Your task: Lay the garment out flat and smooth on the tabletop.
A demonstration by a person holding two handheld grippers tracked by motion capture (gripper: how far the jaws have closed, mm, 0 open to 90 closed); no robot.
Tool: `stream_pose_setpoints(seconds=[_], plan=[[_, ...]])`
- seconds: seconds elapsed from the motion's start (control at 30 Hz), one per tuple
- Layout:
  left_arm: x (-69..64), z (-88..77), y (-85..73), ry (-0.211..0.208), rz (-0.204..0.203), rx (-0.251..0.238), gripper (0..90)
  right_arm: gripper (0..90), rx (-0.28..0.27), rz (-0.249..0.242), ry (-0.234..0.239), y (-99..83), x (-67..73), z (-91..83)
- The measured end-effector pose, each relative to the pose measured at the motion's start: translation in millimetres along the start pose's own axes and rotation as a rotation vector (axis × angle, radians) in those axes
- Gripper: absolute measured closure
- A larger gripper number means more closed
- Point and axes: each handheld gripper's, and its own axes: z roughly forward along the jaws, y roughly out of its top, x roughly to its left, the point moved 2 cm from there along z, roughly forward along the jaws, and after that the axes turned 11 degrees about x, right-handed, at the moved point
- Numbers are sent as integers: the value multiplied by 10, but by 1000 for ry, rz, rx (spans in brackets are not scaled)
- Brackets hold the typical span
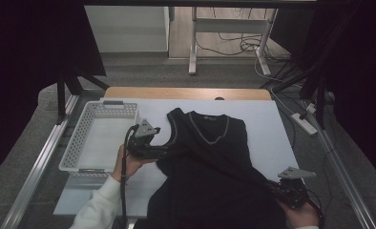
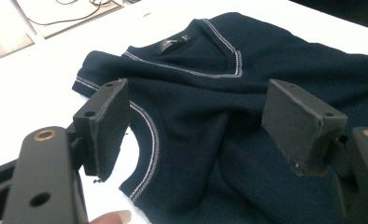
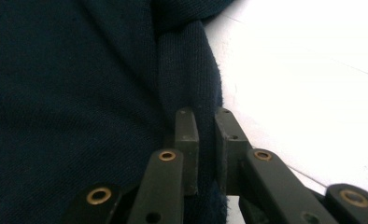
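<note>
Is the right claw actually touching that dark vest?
Touching. In the right gripper view, the right claw has its jaws nearly shut, pinching a fold of the vest between them.

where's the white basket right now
In the high view the white basket sits at the table's left side, just left of the dark vest, with the left gripper right beside its near right corner.

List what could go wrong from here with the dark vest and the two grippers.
1. The right gripper pinches only a narrow fold of the vest; a pull could slip it free.
2. The left gripper stands open over the armhole, so the vest may drag and bunch.
3. The basket sits beside the left hand and might get knocked.
</note>
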Motion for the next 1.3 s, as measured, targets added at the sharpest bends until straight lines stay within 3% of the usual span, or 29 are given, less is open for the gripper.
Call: stream_pose_setpoints(seconds=[0.1,0.2,0.27,0.37,0.57,0.83,1.0,1.1,1.3], plan=[[6,2,0,-1,-2,-2,243,770,-16,-5,-7,21,13,-26],[8,5,1,0,-1,0,242,611,-85,-13,-23,100,107,-114],[7,4,1,2,-2,0,242,548,-129,-42,4,185,216,-169],[1,-1,3,3,-1,-1,242,481,-142,-91,43,296,394,-146],[2,-2,5,5,0,-1,241,433,-132,-173,173,471,708,88],[55,-50,5,14,-19,-19,242,405,-118,-326,314,744,1340,393],[67,-56,6,17,-23,-20,242,401,-99,-386,358,883,1655,525],[75,-65,6,18,-24,-23,242,399,-92,-426,358,970,1819,576],[102,-93,6,20,-31,-31,242,402,-84,-467,394,1095,2070,698]])
